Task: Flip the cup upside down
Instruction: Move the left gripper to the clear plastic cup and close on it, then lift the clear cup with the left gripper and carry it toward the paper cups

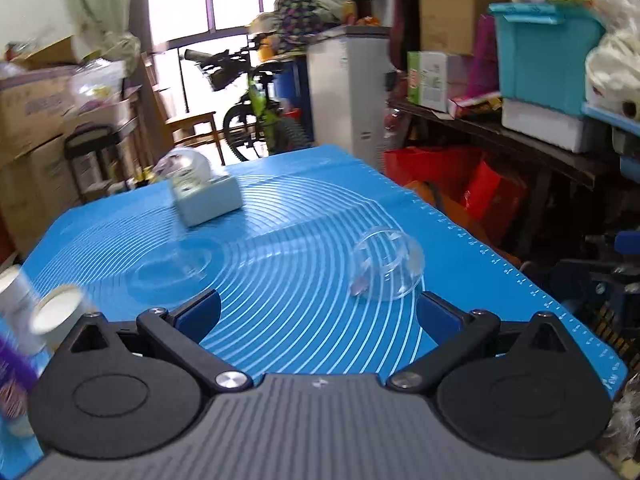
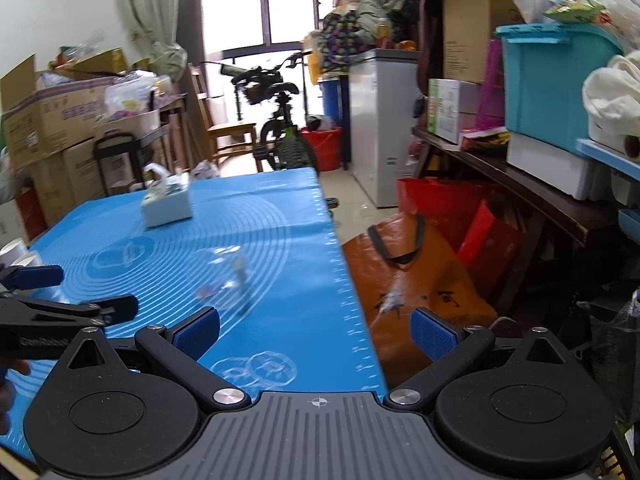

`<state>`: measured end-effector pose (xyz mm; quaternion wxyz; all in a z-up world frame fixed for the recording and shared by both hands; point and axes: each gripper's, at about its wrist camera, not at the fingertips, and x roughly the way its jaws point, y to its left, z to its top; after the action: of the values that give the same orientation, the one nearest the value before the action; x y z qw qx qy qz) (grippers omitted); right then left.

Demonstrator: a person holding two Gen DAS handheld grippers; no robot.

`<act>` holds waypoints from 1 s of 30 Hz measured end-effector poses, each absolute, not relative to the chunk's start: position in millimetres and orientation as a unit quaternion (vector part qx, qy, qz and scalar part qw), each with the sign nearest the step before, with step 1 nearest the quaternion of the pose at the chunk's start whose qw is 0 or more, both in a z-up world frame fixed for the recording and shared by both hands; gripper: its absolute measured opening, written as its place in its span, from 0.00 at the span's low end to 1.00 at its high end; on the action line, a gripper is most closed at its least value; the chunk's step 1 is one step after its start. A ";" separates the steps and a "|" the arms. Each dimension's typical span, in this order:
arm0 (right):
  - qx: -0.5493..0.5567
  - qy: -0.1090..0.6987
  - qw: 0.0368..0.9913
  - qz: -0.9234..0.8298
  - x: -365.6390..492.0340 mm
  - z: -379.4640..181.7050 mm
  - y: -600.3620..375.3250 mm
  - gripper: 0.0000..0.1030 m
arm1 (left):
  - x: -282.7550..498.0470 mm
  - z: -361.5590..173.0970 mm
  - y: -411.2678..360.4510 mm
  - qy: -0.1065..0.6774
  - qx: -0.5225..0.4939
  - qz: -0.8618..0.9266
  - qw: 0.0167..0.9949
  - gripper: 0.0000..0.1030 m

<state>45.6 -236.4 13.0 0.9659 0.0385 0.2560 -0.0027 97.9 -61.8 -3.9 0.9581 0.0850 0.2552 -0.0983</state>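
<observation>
A clear plastic cup [image 1: 386,266] lies tilted on its side on the blue mat [image 1: 280,208], just ahead of my left gripper's right finger. My left gripper [image 1: 318,312] is open and empty, with the cup apart from it. In the right wrist view the cup [image 2: 234,280] shows as a faint blurred shape on the mat [image 2: 304,320], ahead and left of my right gripper [image 2: 316,332], which is open and empty near the mat's right edge. The left gripper [image 2: 60,292] enters that view from the left.
A white tissue box [image 1: 206,200] stands at the mat's far side, also in the right wrist view [image 2: 168,202]. White paper cups [image 1: 52,316] stand at the left edge. An orange bag [image 2: 416,276] and red bags lie on the floor to the right.
</observation>
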 end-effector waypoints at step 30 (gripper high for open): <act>0.082 0.275 0.958 -0.027 68.6 -14.4 -260.5 0.98 | 161.2 -25.5 -86.5 0.298 0.072 -0.119 0.944 0.60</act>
<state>68.6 -260.5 -14.4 0.9576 0.0817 0.2748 -0.0274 161.2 -86.5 -25.5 0.9444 0.0721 0.2979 -0.1191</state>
